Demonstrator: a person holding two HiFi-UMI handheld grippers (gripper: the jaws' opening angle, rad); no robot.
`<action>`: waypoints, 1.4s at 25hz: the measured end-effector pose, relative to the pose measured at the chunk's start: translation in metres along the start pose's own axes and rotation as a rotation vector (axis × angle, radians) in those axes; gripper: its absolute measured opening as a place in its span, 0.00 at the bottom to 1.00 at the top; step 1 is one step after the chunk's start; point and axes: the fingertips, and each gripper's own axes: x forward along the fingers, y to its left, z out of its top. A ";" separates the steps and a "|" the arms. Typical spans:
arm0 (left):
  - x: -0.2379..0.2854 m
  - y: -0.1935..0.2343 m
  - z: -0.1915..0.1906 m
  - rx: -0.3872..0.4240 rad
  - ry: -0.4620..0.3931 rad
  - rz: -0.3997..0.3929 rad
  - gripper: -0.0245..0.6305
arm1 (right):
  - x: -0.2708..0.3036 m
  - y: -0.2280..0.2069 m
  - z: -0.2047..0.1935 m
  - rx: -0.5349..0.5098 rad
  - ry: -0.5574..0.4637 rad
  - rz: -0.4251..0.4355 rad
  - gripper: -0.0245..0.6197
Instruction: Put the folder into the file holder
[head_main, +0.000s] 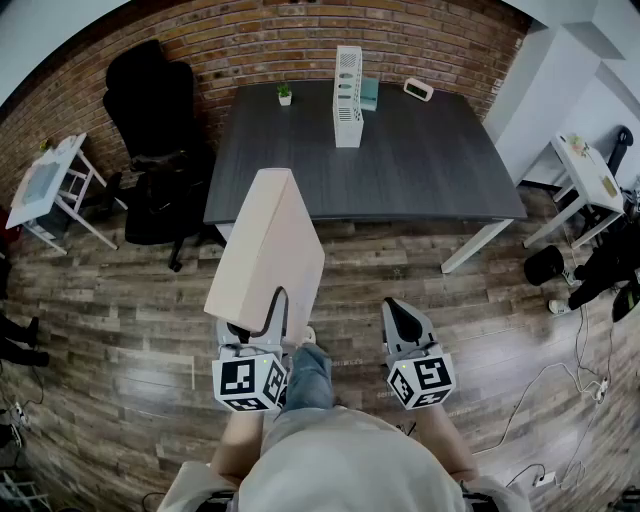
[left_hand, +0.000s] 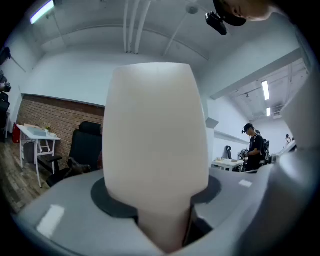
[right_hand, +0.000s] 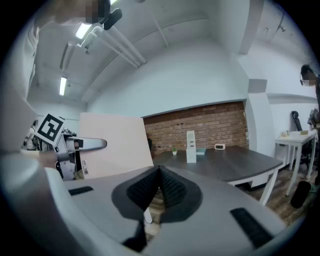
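Left gripper (head_main: 258, 325) pinches the near edge of the pale folder (head_main: 268, 245), which is tilted up and away. Right gripper (head_main: 402, 320) is beside it, jaws pressed together, empty. File holder (head_main: 347, 95) stands upright on the dark desk (head_main: 430, 170) ahead, well apart from the folder.

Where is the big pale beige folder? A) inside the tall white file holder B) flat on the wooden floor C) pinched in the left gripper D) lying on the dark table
C: the left gripper is shut on the lower edge of the pale beige folder, holding it up in the air.
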 end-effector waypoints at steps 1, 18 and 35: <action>-0.017 -0.008 -0.003 0.003 0.003 -0.004 0.45 | -0.015 0.006 -0.004 -0.003 0.005 -0.001 0.04; -0.138 -0.050 -0.013 0.045 0.015 0.003 0.45 | -0.130 0.042 -0.011 -0.007 -0.035 -0.007 0.04; -0.122 -0.067 -0.003 0.044 -0.002 -0.009 0.45 | -0.129 0.029 -0.016 0.044 -0.012 0.047 0.44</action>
